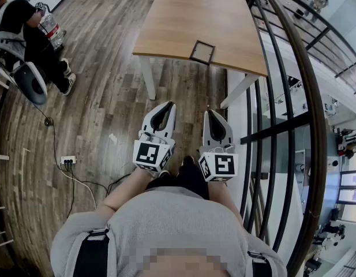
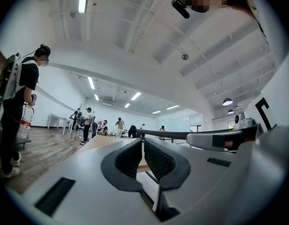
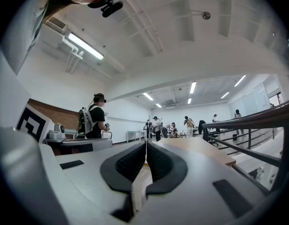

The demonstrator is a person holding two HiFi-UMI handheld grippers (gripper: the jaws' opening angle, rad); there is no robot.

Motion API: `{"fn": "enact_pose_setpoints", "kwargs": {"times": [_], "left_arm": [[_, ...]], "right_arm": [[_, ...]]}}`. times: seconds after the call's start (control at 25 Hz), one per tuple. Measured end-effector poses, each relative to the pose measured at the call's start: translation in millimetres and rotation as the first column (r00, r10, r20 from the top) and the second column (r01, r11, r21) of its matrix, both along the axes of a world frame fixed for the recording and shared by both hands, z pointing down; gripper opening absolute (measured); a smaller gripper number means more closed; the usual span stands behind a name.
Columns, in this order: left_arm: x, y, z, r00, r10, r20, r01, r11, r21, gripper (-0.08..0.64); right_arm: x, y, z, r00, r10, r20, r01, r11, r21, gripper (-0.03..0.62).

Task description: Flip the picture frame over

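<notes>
Picture frame (image 1: 202, 52): lying flat at twelve o'clock near the table (image 1: 183, 16) edge; probably light, rigid, fragile, best taken by its rim. Left gripper (image 1: 169, 104), right gripper (image 1: 211, 112): hanging clenched, empty.

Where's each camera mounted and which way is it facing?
Head view: on the head, steeply down at table, picture frame; torso, forearms, left gripper, right gripper show.
Left gripper view: on it, level along shut jaws toward the table; right gripper at right edge.
Right gripper view: likewise; left gripper at left edge.
All three share the table.
</notes>
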State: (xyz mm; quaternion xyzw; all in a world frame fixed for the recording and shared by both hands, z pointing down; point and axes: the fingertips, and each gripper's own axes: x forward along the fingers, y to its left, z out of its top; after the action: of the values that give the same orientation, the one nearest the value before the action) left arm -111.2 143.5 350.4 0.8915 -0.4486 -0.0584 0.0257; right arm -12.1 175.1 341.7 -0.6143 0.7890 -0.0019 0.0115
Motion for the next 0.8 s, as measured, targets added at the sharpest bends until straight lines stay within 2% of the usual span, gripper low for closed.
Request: {"fn": "enact_pose_setpoints", "kwargs": {"times": [0.2,0.48,0.64,0.8], "left_arm": [[25.0,-52.1,4.6,1.000,-0.008,0.005,0.008,1.000,0.010,0.008],[76.6,-142.1,-21.7,0.999,-0.043,-0.005,0.043,0.996,0.080,0.008],[97.2,-173.1,-27.2,0.998,-0.055,-0.007,0.056,0.995,0.087,0.008],[101.9,-198.1,-31.2,0.997,-0.072,-0.006,0.072,0.993,0.094,0.008]], "right_arm": [[22.7,-55.3,5.7,0.999,-0.011,-0.045,0.011,1.000,0.003,0.015],[76.9,-156.5,-19.5,0.999,-0.050,-0.021,0.051,0.997,0.054,0.015],[97.4,-191.8,-25.6,0.998,-0.060,-0.007,0.061,0.996,0.060,0.015],[104.3,-219.1,-24.5,0.997,-0.074,0.006,0.073,0.996,0.050,0.015]]}}
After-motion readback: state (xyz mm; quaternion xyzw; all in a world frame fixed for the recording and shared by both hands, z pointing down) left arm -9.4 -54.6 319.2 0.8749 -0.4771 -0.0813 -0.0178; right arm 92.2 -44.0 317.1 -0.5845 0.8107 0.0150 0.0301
